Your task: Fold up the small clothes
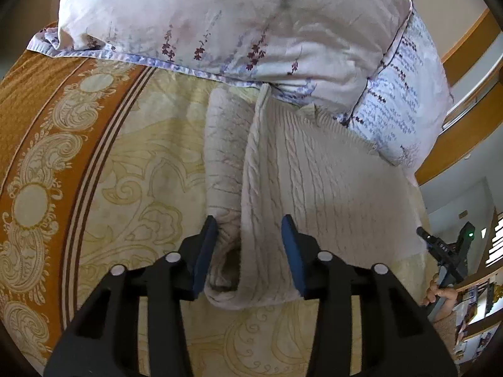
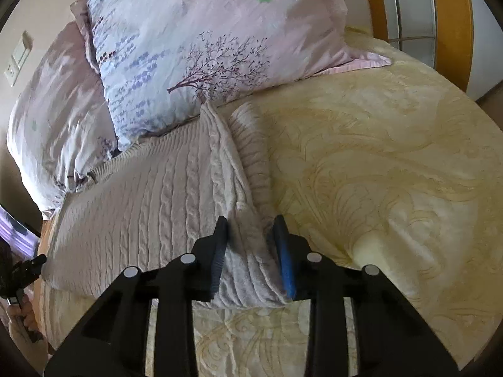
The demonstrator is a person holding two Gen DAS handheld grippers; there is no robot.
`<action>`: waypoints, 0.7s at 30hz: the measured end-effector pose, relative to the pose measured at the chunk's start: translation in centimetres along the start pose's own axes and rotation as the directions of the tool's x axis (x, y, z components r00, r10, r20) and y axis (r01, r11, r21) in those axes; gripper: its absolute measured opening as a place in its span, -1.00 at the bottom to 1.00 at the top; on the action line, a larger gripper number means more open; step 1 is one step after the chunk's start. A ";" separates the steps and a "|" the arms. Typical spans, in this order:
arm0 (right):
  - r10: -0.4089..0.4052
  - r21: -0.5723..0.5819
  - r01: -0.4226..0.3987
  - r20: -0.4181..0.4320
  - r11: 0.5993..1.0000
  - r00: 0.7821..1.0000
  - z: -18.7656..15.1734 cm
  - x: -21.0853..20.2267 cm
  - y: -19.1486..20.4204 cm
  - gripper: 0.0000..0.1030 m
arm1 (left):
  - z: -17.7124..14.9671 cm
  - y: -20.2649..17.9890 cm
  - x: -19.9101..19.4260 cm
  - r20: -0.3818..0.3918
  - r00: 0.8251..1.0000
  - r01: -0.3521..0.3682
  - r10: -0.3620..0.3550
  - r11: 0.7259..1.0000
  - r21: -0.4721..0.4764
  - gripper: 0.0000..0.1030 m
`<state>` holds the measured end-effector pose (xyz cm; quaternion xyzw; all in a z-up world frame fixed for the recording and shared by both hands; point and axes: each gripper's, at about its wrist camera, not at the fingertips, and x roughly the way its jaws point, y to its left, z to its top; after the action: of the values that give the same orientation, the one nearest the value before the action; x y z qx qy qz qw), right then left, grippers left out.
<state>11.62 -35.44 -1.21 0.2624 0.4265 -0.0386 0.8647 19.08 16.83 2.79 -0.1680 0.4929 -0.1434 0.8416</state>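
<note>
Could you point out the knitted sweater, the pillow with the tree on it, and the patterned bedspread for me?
Cable-knit sweater (image 1: 314,172), left wrist view, on its flat cabled body.
Tree-print pillow (image 2: 220,62), right wrist view, on the printed tree.
Yellow bedspread (image 2: 377,163), right wrist view, on a bare scrollwork patch.

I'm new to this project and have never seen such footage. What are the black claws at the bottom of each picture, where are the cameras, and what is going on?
No robot here: a person holds a two-finger gripper in each hand, and each carries a wide-angle camera looking along its fingers. One picture looks out from the left gripper, the other from the right gripper. A cream cable-knit sweater lies on a yellow patterned bedspread, below two flowered pillows. Each gripper has a near corner of the sweater between its blue pads. The right one looks clamped on the knit; whether the left presses yet is unclear.
</note>
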 end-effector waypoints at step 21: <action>-0.031 -0.027 0.031 0.015 0.999 0.999 -0.2 -1.1 0.7 -0.66 | -0.7 -0.4 -0.2 0.011 1.000 -0.024 0.023 0.999 0.039 -0.69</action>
<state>11.01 -34.89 -0.14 0.2436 0.4247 -0.0482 0.8706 18.34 16.49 2.80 -0.1465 0.4874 -0.1421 0.8490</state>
